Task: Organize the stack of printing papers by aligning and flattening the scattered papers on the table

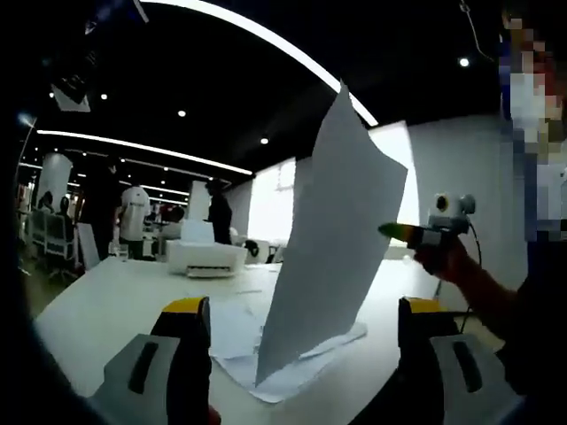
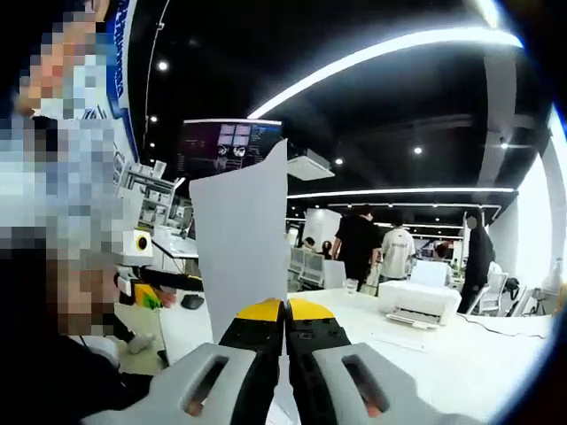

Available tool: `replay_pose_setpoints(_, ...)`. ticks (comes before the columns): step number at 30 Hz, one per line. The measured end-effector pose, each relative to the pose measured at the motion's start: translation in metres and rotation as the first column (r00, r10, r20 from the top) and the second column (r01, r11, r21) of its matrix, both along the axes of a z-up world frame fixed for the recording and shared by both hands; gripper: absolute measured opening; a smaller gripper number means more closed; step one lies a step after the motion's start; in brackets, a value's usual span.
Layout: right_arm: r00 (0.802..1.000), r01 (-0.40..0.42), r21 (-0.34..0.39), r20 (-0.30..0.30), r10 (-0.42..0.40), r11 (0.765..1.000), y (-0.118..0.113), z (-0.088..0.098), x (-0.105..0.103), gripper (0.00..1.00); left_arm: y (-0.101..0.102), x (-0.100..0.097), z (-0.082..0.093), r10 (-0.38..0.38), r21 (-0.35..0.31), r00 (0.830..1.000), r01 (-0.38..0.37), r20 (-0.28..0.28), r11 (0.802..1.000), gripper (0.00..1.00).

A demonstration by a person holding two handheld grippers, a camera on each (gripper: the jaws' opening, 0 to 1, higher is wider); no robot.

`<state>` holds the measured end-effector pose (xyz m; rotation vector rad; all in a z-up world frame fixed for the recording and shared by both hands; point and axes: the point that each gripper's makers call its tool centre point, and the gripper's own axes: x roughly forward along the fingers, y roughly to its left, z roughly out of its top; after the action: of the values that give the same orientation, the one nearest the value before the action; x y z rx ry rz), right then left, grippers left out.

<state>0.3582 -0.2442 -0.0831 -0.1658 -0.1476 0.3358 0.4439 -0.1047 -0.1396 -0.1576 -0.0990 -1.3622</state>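
A white sheet of paper (image 1: 332, 239) stands nearly upright above the table (image 1: 115, 292), lifted off a loose pile of papers (image 1: 232, 329) that lies flat below it. In the left gripper view my right gripper (image 1: 392, 232) comes in from the right and pinches the sheet's edge. My left gripper (image 1: 301, 310) is open, its yellow-tipped jaws wide apart on either side of the sheet's lower part, not touching it. Seen from the right gripper view, the right gripper (image 2: 284, 310) is shut on the sheet (image 2: 244, 239), which rises straight up from between the jaws.
A white printer (image 1: 205, 257) (image 2: 421, 297) sits further back on the table. Several people stand beyond it among desks and chairs. The person's hand (image 1: 456, 261) holds the right gripper at the right.
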Motion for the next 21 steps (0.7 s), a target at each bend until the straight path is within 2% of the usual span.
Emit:
replay_pose_setpoints(6, 0.998, -0.058, 0.027, -0.008, 0.058, 0.998, 0.011, 0.001, 0.000, 0.00, 0.001, 0.000, 0.004, -0.004, -0.019, 1.000, 0.004, 0.003, 1.000, 0.87)
replay_pose_setpoints(14, 0.991, -0.125, 0.045, -0.045, 0.127, 0.991, 0.035, -0.002, 0.008, 0.00, 0.001, -0.005, 0.015, -0.013, -0.057, 0.998, 0.016, 0.058, 0.998, 0.79)
replay_pose_setpoints(21, 0.983, -0.167, 0.061, -0.072, 0.171, 0.984, 0.050, -0.004, 0.012, 0.00, 0.004, -0.006, 0.023, -0.013, -0.092, 0.997, 0.020, 0.075, 0.996, 0.70)
